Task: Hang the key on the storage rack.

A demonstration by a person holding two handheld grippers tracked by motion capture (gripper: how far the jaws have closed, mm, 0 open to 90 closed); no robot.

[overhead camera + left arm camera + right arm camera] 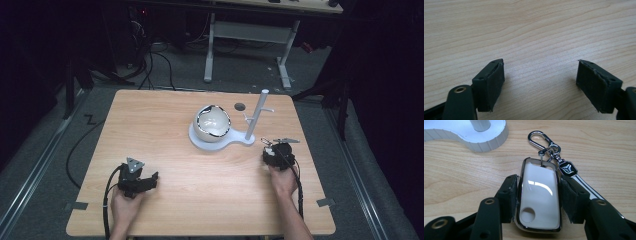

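Observation:
A white key fob (539, 195) with a chrome rim lies flat on the wooden table, and my right gripper (539, 182) is shut on its two long sides. A chrome carabiner clip (541, 141) and a dark emblem tag (567, 168) hang off its far end. In the high view the right gripper (277, 150) sits just right of the white stand's base (220, 142). My left gripper (150, 179) rests at the table's near left. Its jaws (540, 72) stand open over bare wood with nothing between them.
The white stand has a tall pole (257, 112) with short pegs. A round white bowl-like object (212, 125) with a black-and-white rim sits on the base. The base's rounded end (474, 137) lies just beyond the fob. A small dark hole (240, 106) marks the tabletop behind.

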